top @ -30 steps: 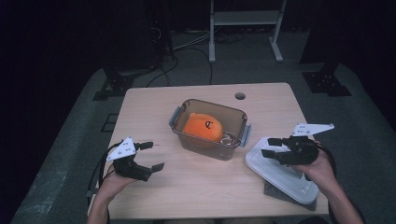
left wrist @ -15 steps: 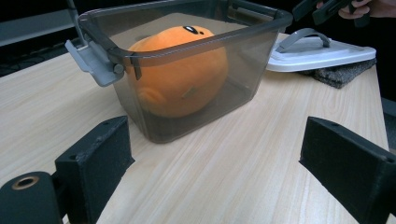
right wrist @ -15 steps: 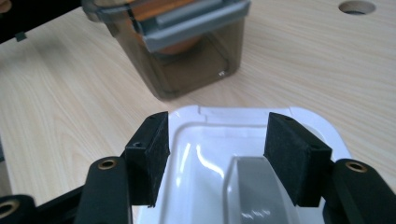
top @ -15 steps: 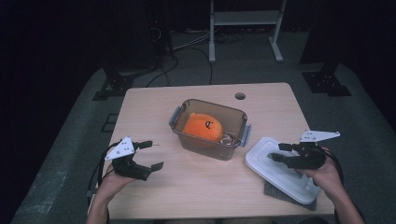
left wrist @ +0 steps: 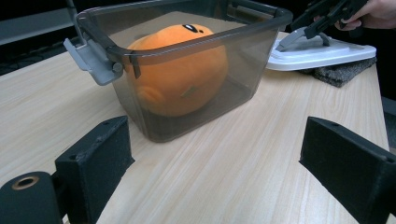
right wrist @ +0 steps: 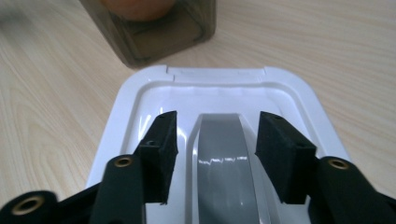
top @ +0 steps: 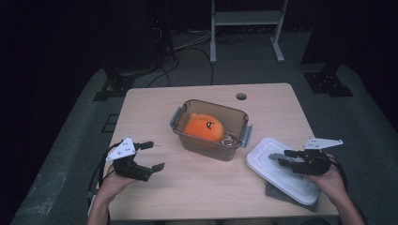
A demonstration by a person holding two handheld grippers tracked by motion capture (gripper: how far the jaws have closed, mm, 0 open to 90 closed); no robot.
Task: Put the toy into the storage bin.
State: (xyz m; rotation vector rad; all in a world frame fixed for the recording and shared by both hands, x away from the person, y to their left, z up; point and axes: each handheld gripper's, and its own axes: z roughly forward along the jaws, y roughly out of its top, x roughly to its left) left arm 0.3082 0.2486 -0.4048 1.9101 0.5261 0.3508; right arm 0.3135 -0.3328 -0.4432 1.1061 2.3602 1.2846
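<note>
I have my right tool (right wrist: 212,154) straddling the grey handle (right wrist: 224,163) of the white lid (top: 281,171), which lies near right on a grey pad (top: 277,193). Its jaws have just been closing, with the handle between them but not yet pinched. I'd center on the handle and squeeze evenly before lifting toward the box (top: 211,129) with the orange toy (top: 202,128). My left tool (top: 141,159) hovers open, near left. The table (top: 155,108) is pale wood; the room is dark.
</note>
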